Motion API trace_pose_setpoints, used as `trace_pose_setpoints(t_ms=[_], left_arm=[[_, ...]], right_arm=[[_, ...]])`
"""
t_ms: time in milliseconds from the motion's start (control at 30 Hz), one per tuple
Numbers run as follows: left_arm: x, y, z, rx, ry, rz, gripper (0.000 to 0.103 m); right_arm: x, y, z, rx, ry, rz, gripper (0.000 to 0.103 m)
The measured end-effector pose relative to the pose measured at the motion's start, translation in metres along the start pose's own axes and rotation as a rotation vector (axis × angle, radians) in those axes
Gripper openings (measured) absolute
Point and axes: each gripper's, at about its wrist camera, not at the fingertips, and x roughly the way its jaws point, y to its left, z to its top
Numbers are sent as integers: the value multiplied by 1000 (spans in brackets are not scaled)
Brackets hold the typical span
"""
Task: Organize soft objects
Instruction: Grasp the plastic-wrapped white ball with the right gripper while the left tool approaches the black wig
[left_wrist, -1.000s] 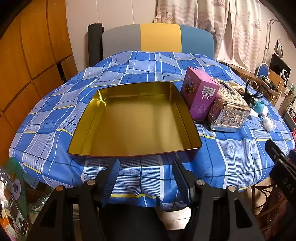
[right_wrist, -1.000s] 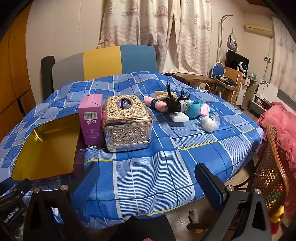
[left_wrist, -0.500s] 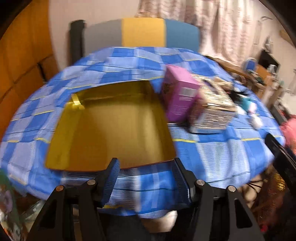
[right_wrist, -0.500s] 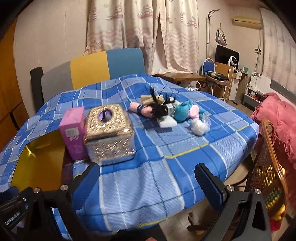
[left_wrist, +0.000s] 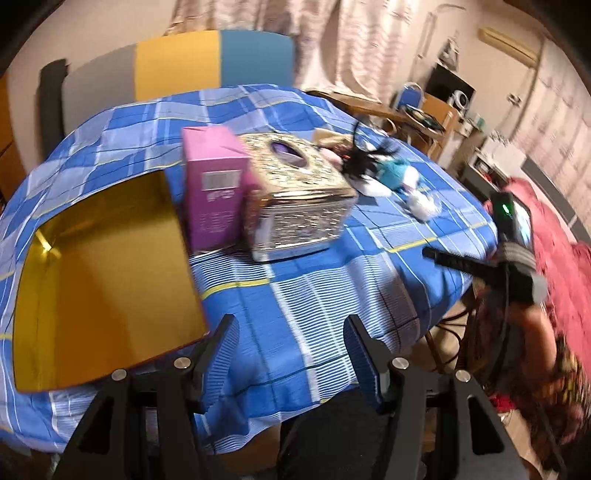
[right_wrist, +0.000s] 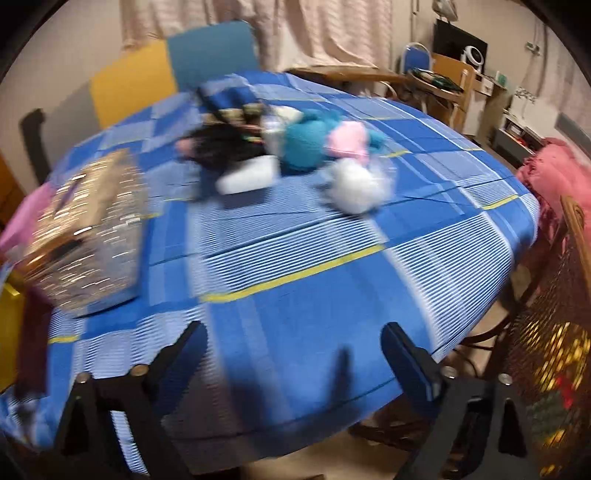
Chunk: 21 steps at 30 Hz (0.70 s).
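**Both grippers hanging empty over the near table edge, soft toys far across the cloth**

In the left wrist view, the left gripper (left_wrist: 288, 347) is hovering at 6 o'clock over the near edge of the blue checked tablecloth (left_wrist: 314, 280), its jaws spread with only cloth showing between them. The gold tray (left_wrist: 107, 273) is lying at 9 o'clock, its near corner just beside the left finger. Behind it, the pink box (left_wrist: 216, 192) is standing upright, touching the ornate metal tissue box (left_wrist: 299, 199) near the centre. The soft toys (left_wrist: 384, 173) are lying in a heap at 1 o'clock, well apart from the tray. At 3 o'clock the right gripper (left_wrist: 480, 266) is reaching in over the table edge.

In the right wrist view, which is blurred, the right gripper (right_wrist: 291, 350) is sitting at 6 o'clock with its jaws wide and nothing between them; they have just been closing slightly. The tissue box (right_wrist: 88, 236) is at 9 o'clock. The soft toys (right_wrist: 295, 151) are lying at 12 o'clock: a black-haired doll (right_wrist: 221, 147), a teal plush (right_wrist: 306, 140), a pink piece (right_wrist: 349, 142) and a white fluffy piece (right_wrist: 356, 186). A multicoloured chair back (right_wrist: 173, 74) is standing beyond the table.
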Motion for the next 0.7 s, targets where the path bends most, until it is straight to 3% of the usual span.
trace_pose_setpoints(t_ms=[133,233,333,467,567,633,667,700], left_arm=[[12,-8,9,-24,63,-123,60],[18,-21,15,6,80,-146,60],[24,-42,21,74,94,-157,60],[33,-59,30,86,109,-191,60],[43,-72,44,87,119,-190,60],[51,-80,54,82,129,-198,60],[55,-84,58,84,130,-196,60],[59,-88,64,89,130,-195,60]], right_arm=[[11,-33,43,-19,-72,13,92],[25,-47,77,-64,-109,73,92],[47,-55,102,-93,-72,87,92],[75,-57,116,-117,-3,119,91],[92,-48,112,-183,45,135,81],[104,-44,110,-209,92,122,61],[107,-43,110,-210,112,125,47],[107,-43,110,-205,120,129,46]])
